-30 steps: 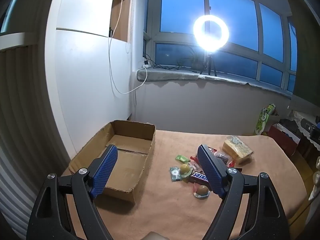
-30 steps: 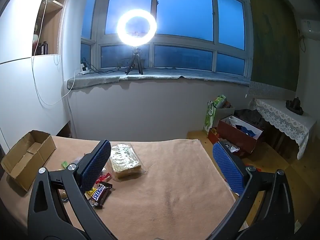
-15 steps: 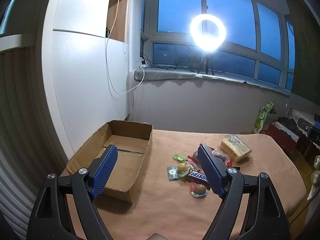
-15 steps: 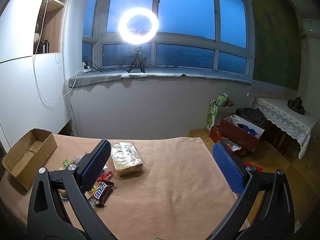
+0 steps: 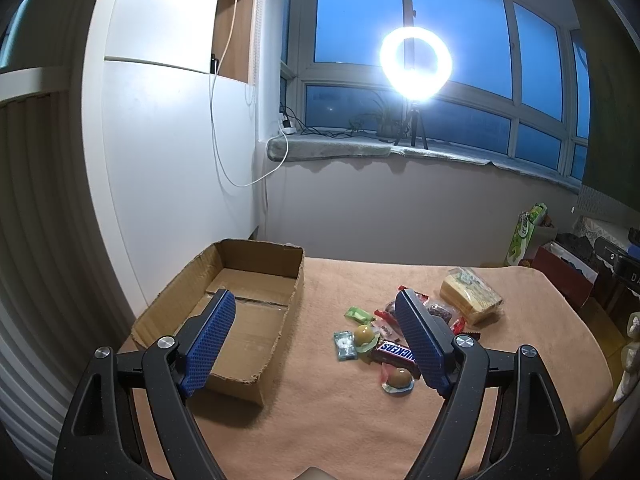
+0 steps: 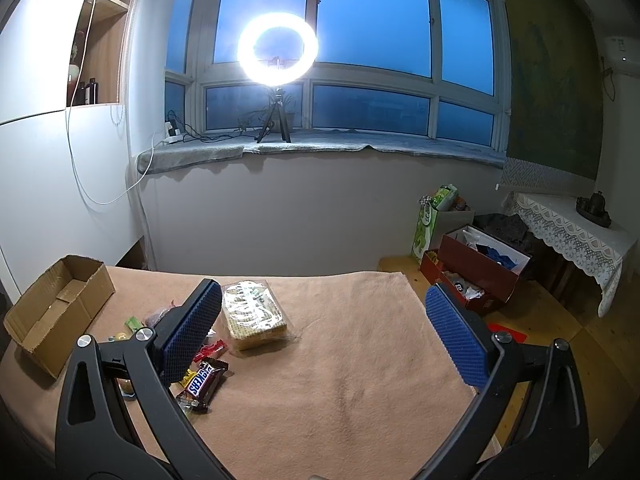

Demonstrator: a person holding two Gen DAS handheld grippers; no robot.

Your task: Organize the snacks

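home room; lace-covered table (image 6: 568, 220)

The box (image 5: 256, 304) is brown corrugated cardboard, matt, with rough torn edges. The table cover (image 6: 340, 380) is soft peach cloth, a little fuzzy. The chocolate bar (image 6: 204, 380) has a glossy wrapper. The wafer pack (image 6: 254, 314) has clear shiny plastic film.

In the left wrist view, the left tool (image 5: 316, 332) covers the right end of the Snickers bar (image 5: 394, 353) and part of the red wrappers (image 5: 387, 317) behind it. In the right wrist view, the right tool (image 6: 332, 334) hides most of the small snacks (image 6: 132, 325); their labels are too small to read.
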